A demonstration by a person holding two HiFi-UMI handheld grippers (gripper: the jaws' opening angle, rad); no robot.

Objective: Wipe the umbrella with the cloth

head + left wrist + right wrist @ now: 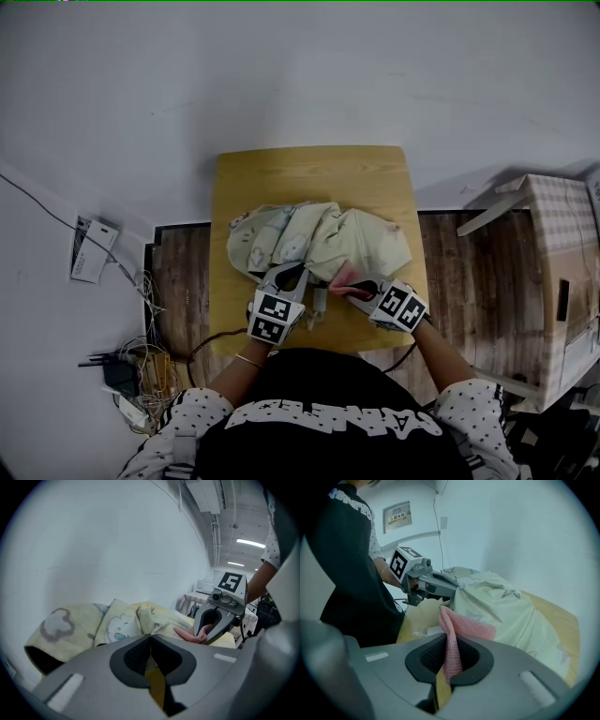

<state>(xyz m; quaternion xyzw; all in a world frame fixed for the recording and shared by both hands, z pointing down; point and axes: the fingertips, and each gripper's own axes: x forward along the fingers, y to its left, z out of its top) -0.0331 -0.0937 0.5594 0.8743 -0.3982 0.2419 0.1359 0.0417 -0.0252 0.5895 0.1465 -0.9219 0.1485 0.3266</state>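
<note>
Pinching the pink cloth point(461, 627) in my right gripper point(449, 637) against the crumpled umbrella point(319, 239) on the table point(309, 173), I have my left gripper point(150, 637) clamped on its near edge, seemingly to steady it.

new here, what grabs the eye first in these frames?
A crumpled pale-yellow printed umbrella heaped on the small wooden table dominates the head view. At the umbrella's near right side, the right gripper is shut on a pink cloth. The left gripper, jaws together, sits at the umbrella's near left edge.
</note>
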